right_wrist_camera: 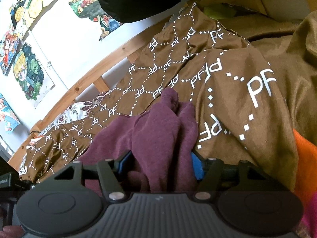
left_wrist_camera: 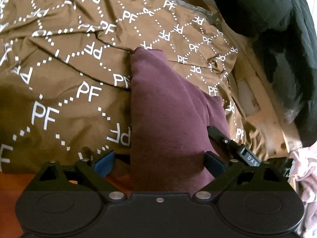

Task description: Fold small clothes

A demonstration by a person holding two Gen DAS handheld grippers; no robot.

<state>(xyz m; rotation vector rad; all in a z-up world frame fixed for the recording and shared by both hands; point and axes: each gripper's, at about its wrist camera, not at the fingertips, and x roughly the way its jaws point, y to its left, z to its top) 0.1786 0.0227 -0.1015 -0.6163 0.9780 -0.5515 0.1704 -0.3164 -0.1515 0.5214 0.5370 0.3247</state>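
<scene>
Ahead of both my grippers spreads the brown bedspread (left_wrist_camera: pixel 59 63), printed with white PF letters, covering nearly everything past the fingers. A black bundle (left_wrist_camera: pixel 263 10) sits far ahead and right of my left gripper (left_wrist_camera: pixel 158 158). The maroon garment (left_wrist_camera: pixel 168 109) runs from between that gripper's fingers away over the bedspread. Those jaws stand wide; the right blue pad (left_wrist_camera: pixel 214 160) meets the cloth's edge, the left one stands clear, so nothing is clamped. My right gripper (right_wrist_camera: pixel 160 164) has the garment bunched between its fingers, partly closed; whether the pads truly press it, I cannot tell.
</scene>
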